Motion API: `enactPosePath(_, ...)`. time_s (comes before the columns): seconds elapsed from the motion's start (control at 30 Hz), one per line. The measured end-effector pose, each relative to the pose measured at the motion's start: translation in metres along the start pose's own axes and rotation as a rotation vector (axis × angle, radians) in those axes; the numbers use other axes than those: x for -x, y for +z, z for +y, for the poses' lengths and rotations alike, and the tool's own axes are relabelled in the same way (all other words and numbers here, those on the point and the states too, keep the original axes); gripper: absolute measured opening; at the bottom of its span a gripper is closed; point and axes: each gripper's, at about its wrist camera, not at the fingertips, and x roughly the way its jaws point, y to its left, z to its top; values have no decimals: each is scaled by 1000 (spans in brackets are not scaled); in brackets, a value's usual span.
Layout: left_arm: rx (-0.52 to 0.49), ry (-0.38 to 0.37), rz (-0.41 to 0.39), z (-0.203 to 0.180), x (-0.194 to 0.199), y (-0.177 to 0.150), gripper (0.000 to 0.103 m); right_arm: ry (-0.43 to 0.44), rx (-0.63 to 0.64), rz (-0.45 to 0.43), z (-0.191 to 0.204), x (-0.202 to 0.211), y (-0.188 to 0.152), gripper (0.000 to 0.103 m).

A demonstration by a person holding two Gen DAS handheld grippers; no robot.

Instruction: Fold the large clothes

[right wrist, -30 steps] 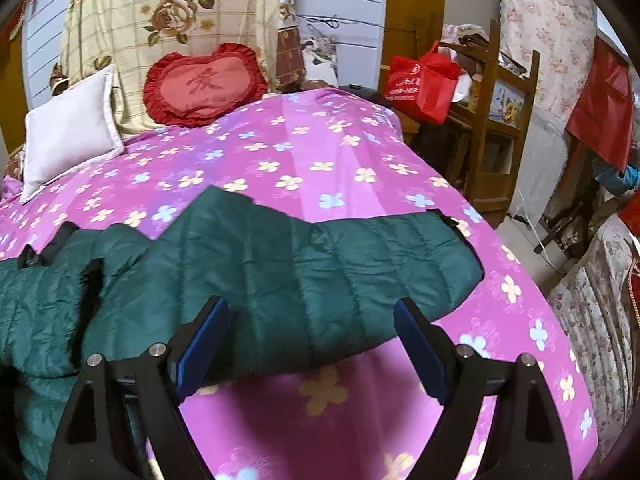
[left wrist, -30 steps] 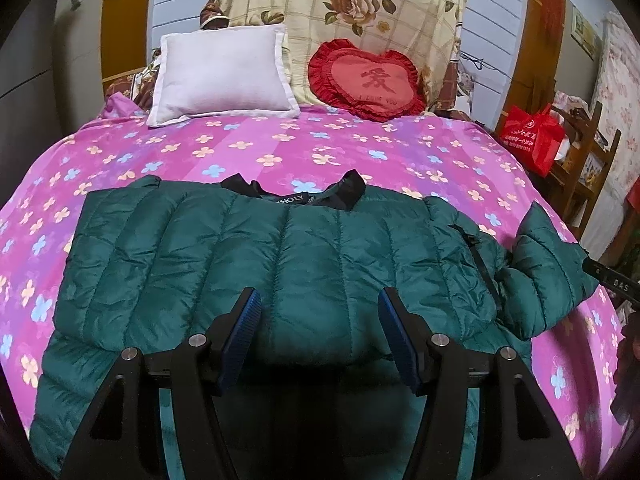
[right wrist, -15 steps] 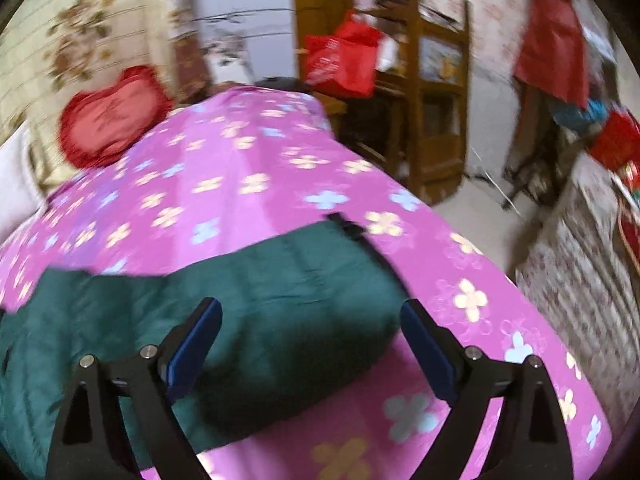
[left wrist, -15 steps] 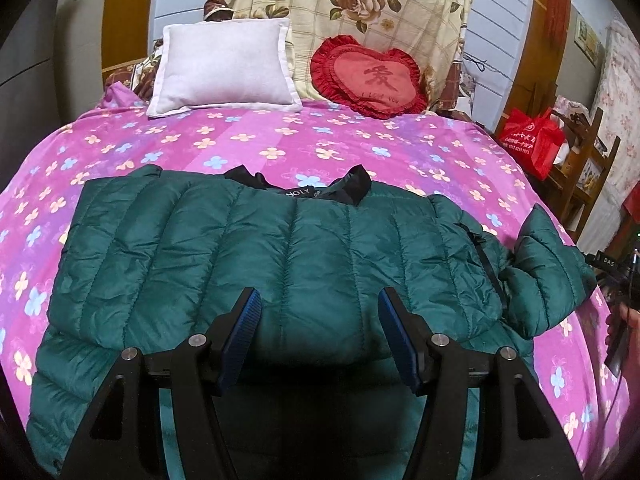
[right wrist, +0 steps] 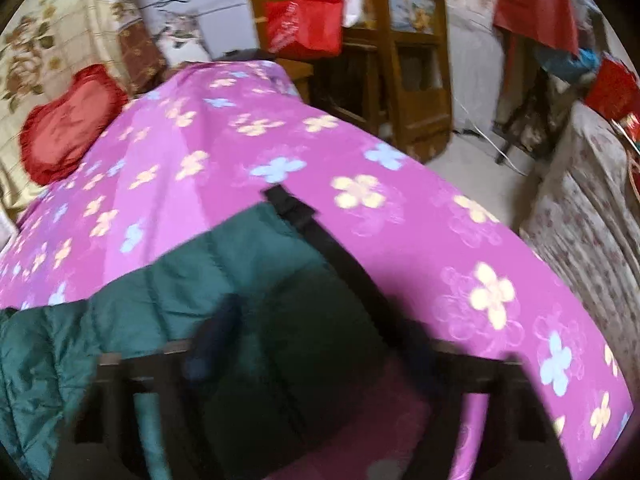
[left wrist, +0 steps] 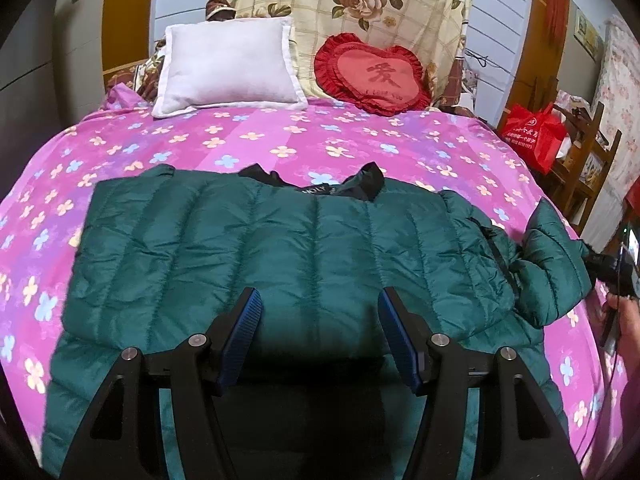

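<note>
My right gripper nears the jacket sleeve cuff (jaw state lost to blur), left gripper open and empty; pinch the cuff squarely, fold inward.

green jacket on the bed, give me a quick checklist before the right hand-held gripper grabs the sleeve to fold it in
1. Jacket body lies flat on the bedspread: ok, the quilted panels are spread with only small wrinkles.
2. Right sleeve is within reach of the right hand-held gripper: ok, it lies straight ahead between the fingers.
3. Right hand-held gripper open: cannot tell, that view is motion-blurred.
4. Sleeve cuff free of snags: ok, it rests on bare bedspread.
5. Left hand-held gripper is out of the way: ok, open above the jacket hem, holding nothing.
6. Fold target clear: ok, nothing lies on the jacket body.
</note>
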Motion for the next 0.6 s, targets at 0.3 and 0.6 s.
enactPosePath(0.3, -30, 61, -32, 34, 32, 4, 42, 222, 71, -80, 25, 86, 12, 13)
enactPosePath(0.6, 58, 84, -24, 85, 46, -1, 42, 523, 226, -122, 128, 200, 11, 12)
